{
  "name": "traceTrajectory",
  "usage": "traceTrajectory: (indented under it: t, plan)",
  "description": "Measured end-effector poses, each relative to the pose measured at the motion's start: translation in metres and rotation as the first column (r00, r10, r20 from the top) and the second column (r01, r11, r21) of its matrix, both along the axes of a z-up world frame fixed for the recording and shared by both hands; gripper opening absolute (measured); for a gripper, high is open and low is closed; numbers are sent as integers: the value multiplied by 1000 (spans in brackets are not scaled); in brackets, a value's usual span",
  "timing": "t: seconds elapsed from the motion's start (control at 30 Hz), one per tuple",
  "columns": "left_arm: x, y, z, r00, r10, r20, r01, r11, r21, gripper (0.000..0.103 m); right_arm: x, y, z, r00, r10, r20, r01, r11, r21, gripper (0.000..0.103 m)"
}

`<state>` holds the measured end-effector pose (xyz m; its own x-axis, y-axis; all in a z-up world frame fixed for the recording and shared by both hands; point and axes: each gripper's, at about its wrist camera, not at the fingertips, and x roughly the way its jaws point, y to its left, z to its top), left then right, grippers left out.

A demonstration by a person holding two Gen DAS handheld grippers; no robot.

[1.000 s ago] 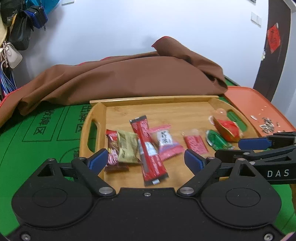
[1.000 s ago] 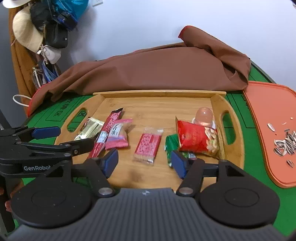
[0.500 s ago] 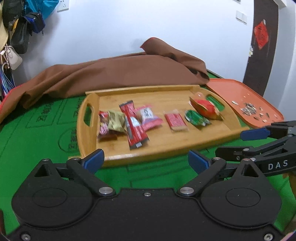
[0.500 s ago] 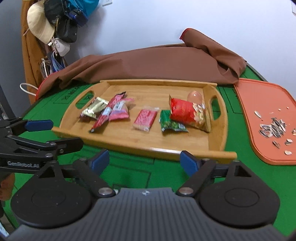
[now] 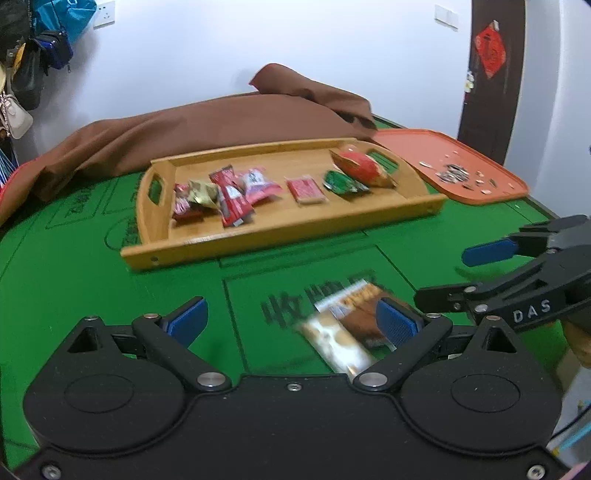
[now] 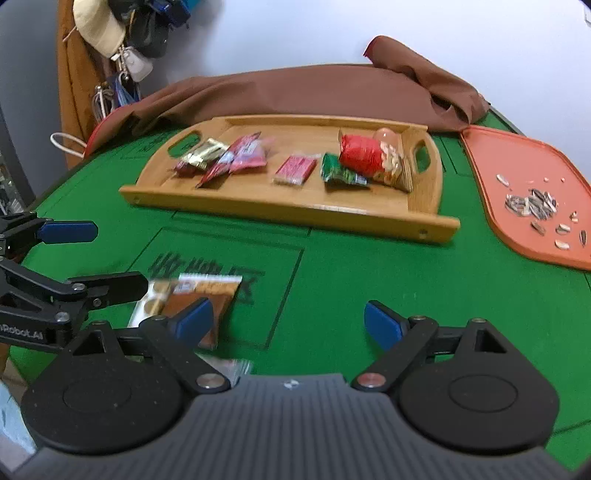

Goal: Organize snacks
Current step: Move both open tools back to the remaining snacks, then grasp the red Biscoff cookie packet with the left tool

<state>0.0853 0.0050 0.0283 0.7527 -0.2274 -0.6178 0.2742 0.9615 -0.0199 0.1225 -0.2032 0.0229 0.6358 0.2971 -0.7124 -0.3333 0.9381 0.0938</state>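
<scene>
A wooden tray [image 5: 280, 240] [image 6: 288, 210] on the green table holds several snack packets: red and gold wrappers at its left, a small red packet [image 5: 306, 190] in the middle, a green packet [image 5: 343, 181] and a red bag [image 5: 364, 167] [image 6: 365, 155] at its right. A brown-and-white snack packet [image 5: 351, 317] [image 6: 195, 295] lies on the green felt near me, outside the tray. My left gripper [image 5: 291, 317] is open and empty, its right finger over that packet. My right gripper [image 6: 288, 321] is open and empty, its left finger over the packet.
An orange tray [image 5: 454, 166] [image 6: 532, 192] with sunflower seeds lies right of the wooden tray. A brown cloth [image 5: 221, 125] is heaped behind it. Bags and a hat [image 6: 99, 29] hang at the far left. The table edge is close on the right.
Both grippers have pulled back from the tray toward the table's near edge. The brown-and-white packet on the felt has come into view between them.
</scene>
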Motion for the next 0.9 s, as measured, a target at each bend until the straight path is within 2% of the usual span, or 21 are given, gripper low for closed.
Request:
traceTrajectory:
  t: [0.2, 0.4, 0.67, 0.9]
  plan:
    - [-29, -6, -8, 996, -76, -49, 75, 997, -8, 98, -15, -10, -2, 1000, -5, -15, 5, 1000, -20, 94]
    - [-52, -16, -11, 985, -158, -66, 158, 987, -9, 98, -26, -18, -2, 1000, -7, -27, 6, 999, -38, 94]
    - [-66, -32, -21, 964, -246, -98, 246, 969, -18, 97, -30, -23, -4, 999, -16, -48, 15, 999, -29, 94]
    - [-60, -36, -26, 962, -246, -115, 245, 969, -24, 83, -32, -22, -7, 998, -12, -55, 10, 1000, -30, 94]
